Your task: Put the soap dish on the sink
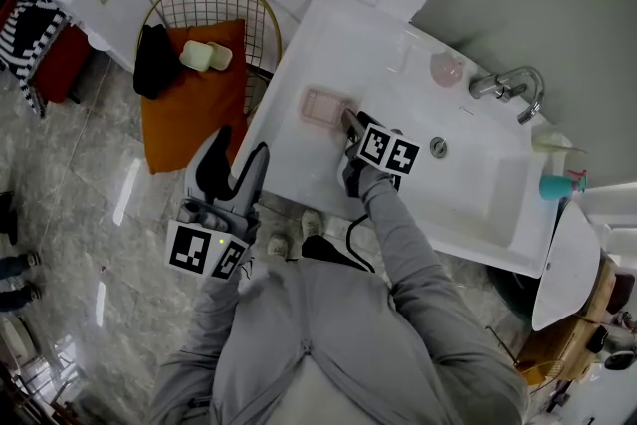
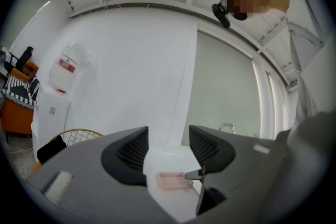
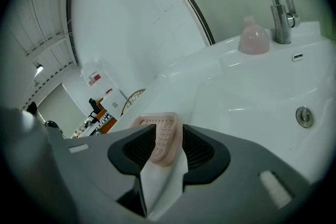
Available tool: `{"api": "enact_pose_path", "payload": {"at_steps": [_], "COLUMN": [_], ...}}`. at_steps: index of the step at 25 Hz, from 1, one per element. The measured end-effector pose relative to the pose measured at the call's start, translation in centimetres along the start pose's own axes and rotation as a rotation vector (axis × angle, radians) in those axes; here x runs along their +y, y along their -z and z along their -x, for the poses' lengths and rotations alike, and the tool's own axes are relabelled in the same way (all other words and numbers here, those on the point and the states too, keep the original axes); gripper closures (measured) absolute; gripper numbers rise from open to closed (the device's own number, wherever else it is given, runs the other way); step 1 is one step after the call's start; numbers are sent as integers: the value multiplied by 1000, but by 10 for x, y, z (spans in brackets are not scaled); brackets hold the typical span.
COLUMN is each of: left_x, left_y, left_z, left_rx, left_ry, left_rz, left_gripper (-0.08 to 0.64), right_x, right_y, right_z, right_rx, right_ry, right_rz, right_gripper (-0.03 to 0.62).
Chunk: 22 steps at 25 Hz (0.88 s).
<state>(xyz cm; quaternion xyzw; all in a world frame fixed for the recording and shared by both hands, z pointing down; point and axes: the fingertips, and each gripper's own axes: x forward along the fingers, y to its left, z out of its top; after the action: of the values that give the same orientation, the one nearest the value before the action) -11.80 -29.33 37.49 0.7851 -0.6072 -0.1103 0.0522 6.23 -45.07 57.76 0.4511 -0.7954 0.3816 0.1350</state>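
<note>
A pink ribbed soap dish lies on the left ledge of the white sink. My right gripper reaches its right edge, and in the right gripper view the soap dish fills the narrow gap between the jaws, so the right gripper is shut on it. My left gripper hangs over the floor left of the sink, open, with nothing in it. Through the left gripper the soap dish shows flat on the ledge, with a right fingertip at its side.
A chrome faucet, a pink bottle and the drain are on the sink's far side; a teal bottle stands at its right end. A gold wire basket with an orange cushion, soap bars and black cloth stands left.
</note>
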Motion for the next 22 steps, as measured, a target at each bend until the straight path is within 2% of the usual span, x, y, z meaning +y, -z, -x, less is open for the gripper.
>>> {"api": "enact_pose_path", "payload": {"at_steps": [8, 14, 22], "left_x": [-2, -8, -18], "left_y": [-2, -3, -6], "left_z": [-4, -12, -21], "left_rx": [-4, -8, -9], "left_ry": [28, 60, 104], "left_rz": [0, -4, -10], "left_gripper": [296, 296, 296], "right_x": [7, 20, 29], "right_y": [-11, -31, -56], "right_z": [15, 42, 89], "right_rx": [-55, -152, -280], "right_ry": [-8, -48, -47], "right_rz": [1, -9, 26], "right_gripper": [453, 454, 454]}}
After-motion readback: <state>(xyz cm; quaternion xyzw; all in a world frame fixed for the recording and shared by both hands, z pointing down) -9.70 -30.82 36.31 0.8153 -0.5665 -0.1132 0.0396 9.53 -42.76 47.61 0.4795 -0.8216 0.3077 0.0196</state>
